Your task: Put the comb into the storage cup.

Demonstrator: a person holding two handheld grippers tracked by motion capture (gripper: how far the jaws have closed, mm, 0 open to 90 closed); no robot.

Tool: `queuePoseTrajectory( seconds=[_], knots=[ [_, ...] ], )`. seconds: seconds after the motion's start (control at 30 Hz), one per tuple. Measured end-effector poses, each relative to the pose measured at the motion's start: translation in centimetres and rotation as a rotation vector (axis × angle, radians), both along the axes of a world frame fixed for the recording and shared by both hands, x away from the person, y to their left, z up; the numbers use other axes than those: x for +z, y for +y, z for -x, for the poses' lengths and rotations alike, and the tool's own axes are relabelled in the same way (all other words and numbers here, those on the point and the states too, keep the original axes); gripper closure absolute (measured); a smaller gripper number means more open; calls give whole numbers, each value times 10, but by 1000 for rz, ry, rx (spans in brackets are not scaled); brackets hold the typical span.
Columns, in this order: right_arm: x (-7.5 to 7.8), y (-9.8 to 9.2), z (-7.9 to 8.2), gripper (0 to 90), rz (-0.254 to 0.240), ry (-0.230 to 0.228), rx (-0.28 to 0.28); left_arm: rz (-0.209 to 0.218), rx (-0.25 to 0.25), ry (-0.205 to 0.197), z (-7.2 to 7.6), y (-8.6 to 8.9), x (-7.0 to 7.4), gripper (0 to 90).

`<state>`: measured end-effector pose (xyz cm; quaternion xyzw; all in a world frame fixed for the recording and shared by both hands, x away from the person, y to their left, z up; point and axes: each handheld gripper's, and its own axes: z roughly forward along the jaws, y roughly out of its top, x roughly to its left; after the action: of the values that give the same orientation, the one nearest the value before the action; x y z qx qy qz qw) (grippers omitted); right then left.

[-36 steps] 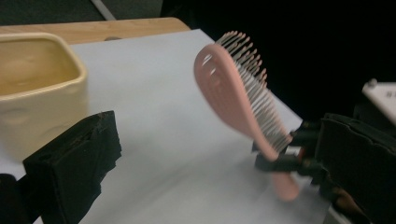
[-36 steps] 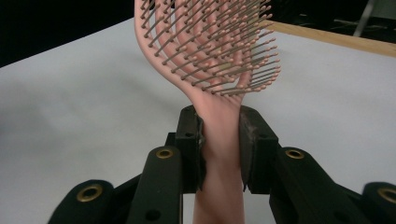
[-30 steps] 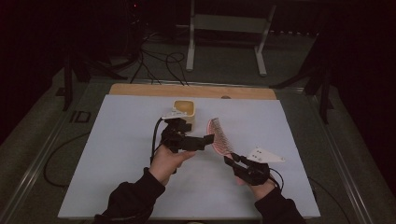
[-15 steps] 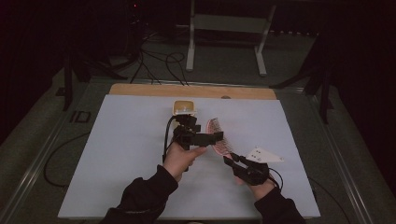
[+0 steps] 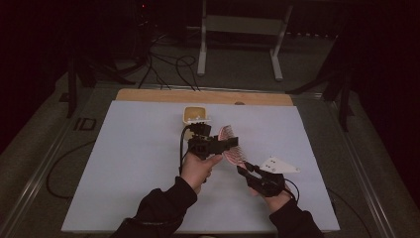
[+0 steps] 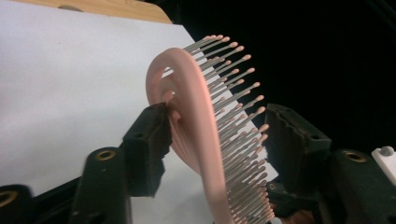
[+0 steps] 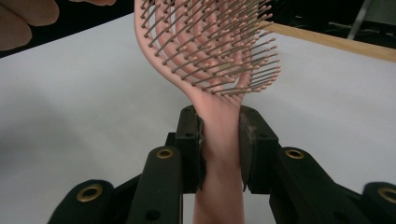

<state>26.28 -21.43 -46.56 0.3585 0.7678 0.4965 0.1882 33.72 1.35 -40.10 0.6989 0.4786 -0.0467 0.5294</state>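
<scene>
Pink brush [image 5: 232,147], vented head with grey pink-tipped bristles, held off the white table [image 5: 124,163] near its middle, between the two grippers.

Right gripper [image 5: 243,170], near right of centre: jaws clamped on the brush handle. In the right gripper view the handle [image 7: 219,154] runs up between both black jaws, which press it on either side; the head [image 7: 205,42] fans out above, bristles facing the camera and to the right. Grey three-cornered plate [image 5: 277,164] sits on top of this gripper in the high view. Hand and dark sleeve come in from the near edge.

Left gripper [image 6: 212,140], just left of the brush in the high view: jaws apart, straddling the brush head. In the left gripper view the left jaw touches the smooth pink back of the head [image 6: 187,102]; the right jaw stands just beside the bristle tips [image 6: 252,98], contact there cannot be told. Left hand [image 5: 198,168] wraps the gripper body from below; black cable loops from it.

Small tan container [image 5: 194,115] rests on the table just beyond the left gripper, toward the far edge. Wooden strip [image 5: 148,95] runs along the far side of the white surface. Beyond it, dark floor with cables [image 5: 168,64] and a grey metal stand [image 5: 242,29].
</scene>
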Motion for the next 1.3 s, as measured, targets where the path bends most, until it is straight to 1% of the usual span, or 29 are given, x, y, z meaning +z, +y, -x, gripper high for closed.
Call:
queuePoseTrajectory(
  seconds=[0.03, 0.07, 0.1, 0.13, 0.27, 0.37, 0.43, 0.47, 0.6, 0.83, 0.93, 0.97, 1.0, 1.03, 1.07, 1.1, 1.13, 1.23, 1.27, 1.3],
  knots=[
    [0, 0, 0, 721, -4, 0, -3, 11, 5, 5, 0, 1, -1, 475],
    [0, 0, 0, 721, -4, 0, -3, 11, 5, 5, 0, 1, -1, 493],
    [0, -1, 0, 721, -6, -3, -2, 13, 4, 6, -1, 2, -1, 493],
    [1, 0, 0, 719, -2, -4, -5, 18, 5, 4, -1, 2, -1, 513],
    [0, 1, 1, 717, 9, -13, -6, 14, 5, -5, 0, 2, 0, 548],
    [0, 2, 1, 712, 9, -9, -11, 17, -7, -2, -1, 2, 0, 570],
    [0, 1, 0, 704, 10, -3, -23, 31, -29, -4, -1, 2, 1, 635],
    [-1, 1, -1, 704, 10, 0, -21, 17, -37, -11, -1, 1, 2, 639],
    [-1, 3, 0, 703, 12, 1, -22, 6, -50, -33, 1, -1, 6, 651],
    [0, 3, 1, 701, 2, -9, -24, 5, -57, -58, 4, -2, 10, 656],
    [0, 2, 1, 695, -4, -21, -25, 9, -61, -69, 5, -3, 13, 657],
    [1, 2, 1, 682, -12, -21, -22, 8, -66, -77, 6, -4, 13, 658],
    [1, 1, 0, 630, -29, -17, -15, 9, -72, -81, 6, -4, 14, 658],
    [1, 0, 0, 560, -43, -8, -8, 9, -74, -85, 7, -5, 15, 658],
    [1, 0, 0, 560, -43, -8, -8, 9, -74, -85, 7, -5, 15, 659],
    [1, 0, -1, 502, -46, -7, -2, -1, -85, -104, 9, -7, 18, 659],
    [1, 1, -1, 424, -49, 1, 4, -7, -88, -114, 10, -8, 19, 658],
    [2, 2, 0, 326, -58, 0, 5, -12, -106, -136, 12, -10, 22, 659],
    [2, 2, 0, 326, -58, 0, 5, -12, -106, -136, 12, -10, 22, 659],
    [2, 3, 0, 290, -53, 0, 4, -12, -113, -151, 13, -10, 24, 659]
  ],
)
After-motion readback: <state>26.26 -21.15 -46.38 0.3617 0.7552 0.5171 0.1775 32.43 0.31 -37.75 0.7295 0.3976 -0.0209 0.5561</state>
